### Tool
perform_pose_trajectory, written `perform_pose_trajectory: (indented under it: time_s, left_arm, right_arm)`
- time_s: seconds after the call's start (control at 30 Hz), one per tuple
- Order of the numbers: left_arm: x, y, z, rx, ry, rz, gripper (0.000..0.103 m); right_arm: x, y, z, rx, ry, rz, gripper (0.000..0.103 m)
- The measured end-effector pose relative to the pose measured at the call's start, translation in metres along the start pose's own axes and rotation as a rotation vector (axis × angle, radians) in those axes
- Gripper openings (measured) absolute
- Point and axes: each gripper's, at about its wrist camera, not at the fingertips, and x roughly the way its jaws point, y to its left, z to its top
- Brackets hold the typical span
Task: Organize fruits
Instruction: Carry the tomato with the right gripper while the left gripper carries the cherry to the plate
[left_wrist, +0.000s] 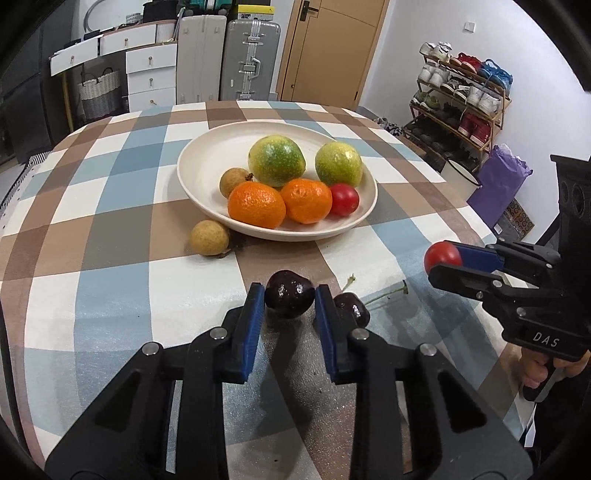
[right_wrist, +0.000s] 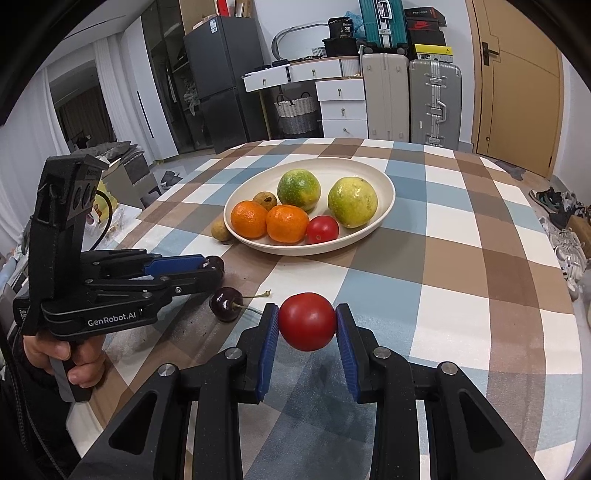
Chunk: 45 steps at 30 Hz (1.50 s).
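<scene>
A dark cherry (left_wrist: 289, 298) is pinched between the left gripper (left_wrist: 290, 301) fingers, low over the bench (left_wrist: 110, 302). A cherry tomato (right_wrist: 307, 321) is clamped by the right gripper (right_wrist: 307, 326), presumably bound for the fruit plate (right_wrist: 384, 206). Another cherry (right_wrist: 225, 304) lies between them.

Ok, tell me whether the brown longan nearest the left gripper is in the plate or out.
Out. The longan lies on the tablecloth, beside the plate rim; whether it touches it, I cannot tell.

Two suitcases (right_wrist: 413, 99) stand beside a wooden door (right_wrist: 517, 81), white drawers (right_wrist: 341, 107) alongside.
</scene>
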Motion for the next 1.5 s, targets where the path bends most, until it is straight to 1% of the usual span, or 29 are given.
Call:
perform_pose_trajectory:
  time_s: [0.17, 0.47, 0.77, 1.03, 1.23, 1.5]
  left_arm:
    - [-0.01, 0.001, 0.003, -0.003, -0.029, 0.014, 0.025]
    - [-0.033, -0.003, 0.019, 0.01, -0.101, 0.028, 0.025]
    - [-0.04, 0.0, 0.041, 0.006, -0.151, 0.056, 0.025]
    - [-0.032, 0.005, 0.059, -0.003, -0.17, 0.068, 0.025]
    - [-0.02, 0.01, 0.071, 0.002, -0.177, 0.094, 0.025]
    - [0.002, 0.019, 0.084, 0.007, -0.159, 0.125, 0.026]
  right_arm:
    - [-0.002, 0.0, 0.0, 0.0, -0.01, 0.007, 0.031]
    - [-0.007, -0.002, 0.012, 0.008, -0.061, 0.015, 0.031]
    - [-0.007, -0.004, 0.029, -0.001, -0.093, 0.023, 0.031]
    - [0.0, -0.008, 0.05, -0.004, -0.122, 0.027, 0.031]
    - [0.009, -0.009, 0.065, -0.007, -0.14, 0.035, 0.031]
    - [0.031, -0.009, 0.079, -0.01, -0.151, 0.064, 0.031]
